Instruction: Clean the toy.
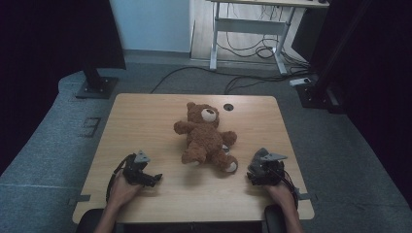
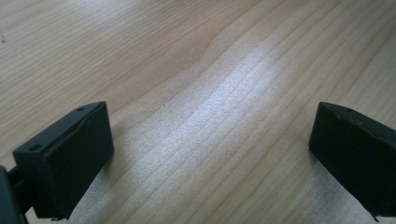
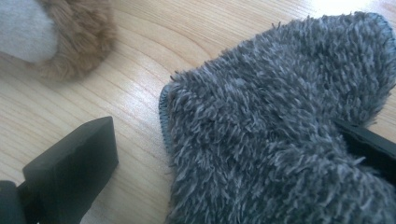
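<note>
Fluffy grey microfibre cloth drapes over one jaw of our right gripper, jaws spread, nothing pinched. It sits just beside the brown plush teddy bear's foot, probably ready for wiping. Our left gripper rests wide open and empty on the wooden table.

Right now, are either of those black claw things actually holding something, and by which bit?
The left gripper is open over bare wooden table. The right gripper has a fluffy grey cloth draped between its spread jaws; whether they grip it cannot be told.
</note>
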Available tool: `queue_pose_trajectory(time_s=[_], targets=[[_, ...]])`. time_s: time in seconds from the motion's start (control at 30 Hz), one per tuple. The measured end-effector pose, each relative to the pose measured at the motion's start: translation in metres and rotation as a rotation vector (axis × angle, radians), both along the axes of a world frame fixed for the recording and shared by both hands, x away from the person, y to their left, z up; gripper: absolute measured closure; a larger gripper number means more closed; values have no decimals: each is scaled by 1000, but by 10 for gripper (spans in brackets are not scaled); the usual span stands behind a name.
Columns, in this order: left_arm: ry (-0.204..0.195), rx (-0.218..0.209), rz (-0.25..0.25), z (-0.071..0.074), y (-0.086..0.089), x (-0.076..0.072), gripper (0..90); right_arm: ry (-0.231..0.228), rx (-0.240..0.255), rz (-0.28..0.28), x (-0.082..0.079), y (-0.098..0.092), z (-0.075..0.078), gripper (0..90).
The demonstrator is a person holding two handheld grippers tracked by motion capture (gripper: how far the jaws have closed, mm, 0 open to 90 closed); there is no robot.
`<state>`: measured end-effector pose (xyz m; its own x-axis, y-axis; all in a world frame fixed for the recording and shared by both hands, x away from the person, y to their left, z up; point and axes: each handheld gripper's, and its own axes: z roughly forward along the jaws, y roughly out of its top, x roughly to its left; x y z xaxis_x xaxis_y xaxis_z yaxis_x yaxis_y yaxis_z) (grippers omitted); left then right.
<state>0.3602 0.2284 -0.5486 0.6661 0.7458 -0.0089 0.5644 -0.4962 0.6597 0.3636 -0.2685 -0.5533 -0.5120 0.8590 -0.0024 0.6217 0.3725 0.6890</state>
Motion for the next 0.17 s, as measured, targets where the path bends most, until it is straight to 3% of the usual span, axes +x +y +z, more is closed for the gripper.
queue_pose_trajectory(time_s=[0.17], targets=[[1,1,2,0,0,0,0,-4,5,-2,-1,0,-1,0]])
